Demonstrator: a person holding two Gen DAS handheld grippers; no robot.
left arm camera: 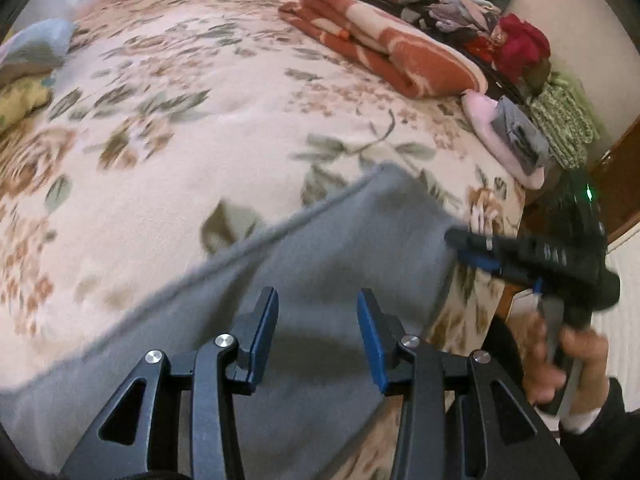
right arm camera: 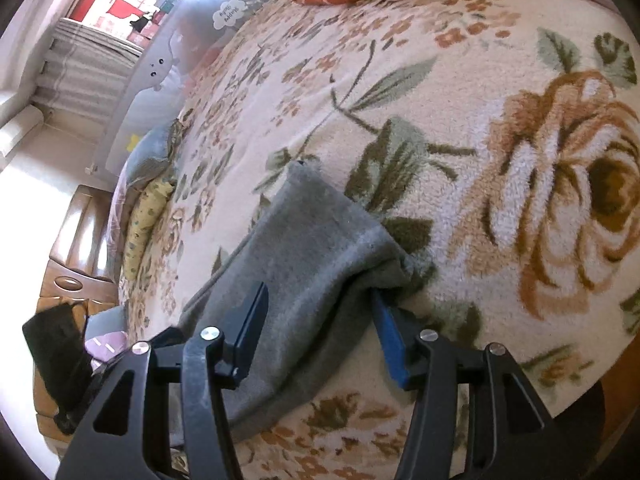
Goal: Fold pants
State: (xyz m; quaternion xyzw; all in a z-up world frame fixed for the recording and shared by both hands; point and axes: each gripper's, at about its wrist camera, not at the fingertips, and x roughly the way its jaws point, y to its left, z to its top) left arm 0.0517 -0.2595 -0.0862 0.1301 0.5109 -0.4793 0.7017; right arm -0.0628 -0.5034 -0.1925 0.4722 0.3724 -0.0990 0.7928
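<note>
Grey pants point(left arm camera: 304, 280) lie on the floral bedspread point(left arm camera: 192, 128) near its front edge. My left gripper point(left arm camera: 318, 332) hovers open just above the cloth, nothing between its blue pads. My right gripper point(right arm camera: 320, 332) is open around the end of a pant leg point(right arm camera: 316, 240); the right pad sits under the cloth edge and the left pad lies on top. In the left wrist view the right gripper point(left arm camera: 532, 256) shows at the right, its tips at the pants' edge, held by a hand point(left arm camera: 560, 356).
A folded orange-and-cream blanket point(left arm camera: 384, 40) lies at the far side of the bed. Pink and grey folded clothes point(left arm camera: 508, 136) sit at the right edge, with a clothes pile point(left arm camera: 516, 40) behind. Blue and yellow cloths point(left arm camera: 28, 64) lie at the left. A wooden nightstand point(right arm camera: 76, 264) stands beside the bed.
</note>
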